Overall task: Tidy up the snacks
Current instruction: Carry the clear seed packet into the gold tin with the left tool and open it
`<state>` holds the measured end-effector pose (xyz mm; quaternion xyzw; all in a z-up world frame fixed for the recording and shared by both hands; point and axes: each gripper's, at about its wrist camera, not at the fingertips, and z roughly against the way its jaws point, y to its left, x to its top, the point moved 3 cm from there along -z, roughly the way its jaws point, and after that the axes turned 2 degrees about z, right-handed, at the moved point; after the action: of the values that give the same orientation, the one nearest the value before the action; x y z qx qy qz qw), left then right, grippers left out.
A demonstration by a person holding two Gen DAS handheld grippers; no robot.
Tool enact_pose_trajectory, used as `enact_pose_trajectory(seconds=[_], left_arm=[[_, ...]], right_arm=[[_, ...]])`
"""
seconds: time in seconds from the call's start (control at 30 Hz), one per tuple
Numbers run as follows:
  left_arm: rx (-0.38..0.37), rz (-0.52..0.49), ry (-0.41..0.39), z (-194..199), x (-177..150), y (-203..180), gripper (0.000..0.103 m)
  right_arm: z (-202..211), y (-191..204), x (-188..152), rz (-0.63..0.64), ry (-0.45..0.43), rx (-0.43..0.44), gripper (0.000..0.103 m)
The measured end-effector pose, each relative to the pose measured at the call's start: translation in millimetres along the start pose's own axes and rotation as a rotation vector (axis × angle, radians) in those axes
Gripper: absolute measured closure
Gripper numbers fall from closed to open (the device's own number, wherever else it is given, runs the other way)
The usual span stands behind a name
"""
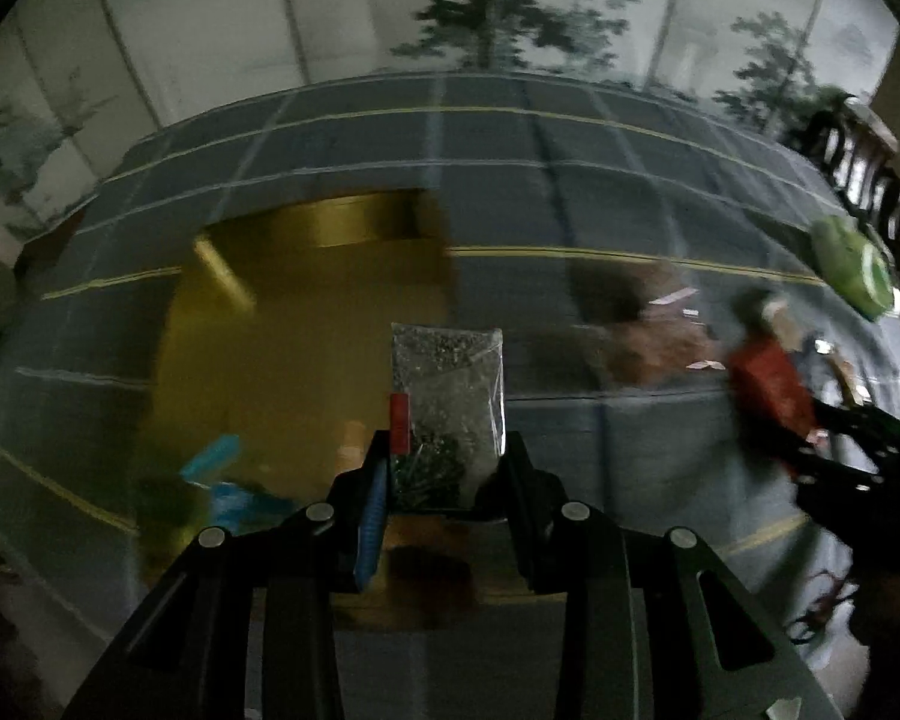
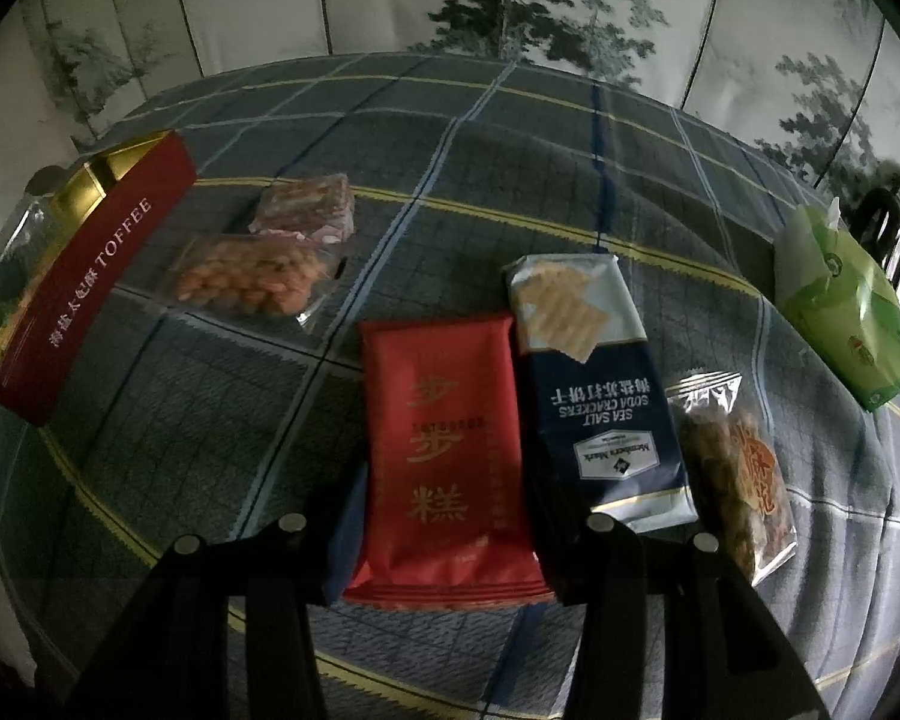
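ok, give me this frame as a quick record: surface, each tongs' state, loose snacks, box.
surface: table with grey checked cloth
left tongs: shut on a clear packet of dark bits, over the gold box interior
right tongs: shut on the red packet
loose snacks: cracker pack, peanut bag, pink packet, fried-snack bag
box: red toffee box, open
other: green tissue pack

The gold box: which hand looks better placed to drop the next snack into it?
Probably the left. The left gripper is shut on a clear packet and hangs over the gold box. The right gripper grips a red packet low over the tablecloth, with the box far to its left.
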<state>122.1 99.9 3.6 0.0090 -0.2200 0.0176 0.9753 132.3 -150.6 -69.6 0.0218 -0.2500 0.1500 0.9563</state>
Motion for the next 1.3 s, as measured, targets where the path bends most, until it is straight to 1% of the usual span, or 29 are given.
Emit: enact_pose_trajectory(seconds=[0.1, 0.2, 0.43, 0.63, 0.73, 0.83, 1.3], left_arm=[[0.043, 0.037, 0.021, -7, 1, 28, 0.072], [0.062, 0.060, 0.040, -12, 0, 49, 0.072], [0.083, 0.094, 0.075, -27, -7, 77, 0.072], [0.101, 0.107, 0.119, -41, -17, 90, 0.071], [0.116, 0.098, 0.110, -42, -18, 91, 0.071], [0.105, 0.104, 0.113, -43, -18, 93, 0.069], [0.091, 0.116, 0.120, -46, -23, 96, 0.069]], right_arm=[[0, 0, 1, -0.002, 0.005, -0.001, 0.054], [0, -1, 1, -0.003, 0.010, -0.001, 0.054], [0, 0, 2, -0.004, 0.014, -0.002, 0.054], [-1, 0, 2, 0.000, 0.021, -0.004, 0.054], [-1, 0, 2, -0.001, 0.024, -0.004, 0.054], [-1, 0, 3, -0.003, 0.026, -0.005, 0.054], [-3, 1, 3, -0.013, 0.030, -0.011, 0.055]])
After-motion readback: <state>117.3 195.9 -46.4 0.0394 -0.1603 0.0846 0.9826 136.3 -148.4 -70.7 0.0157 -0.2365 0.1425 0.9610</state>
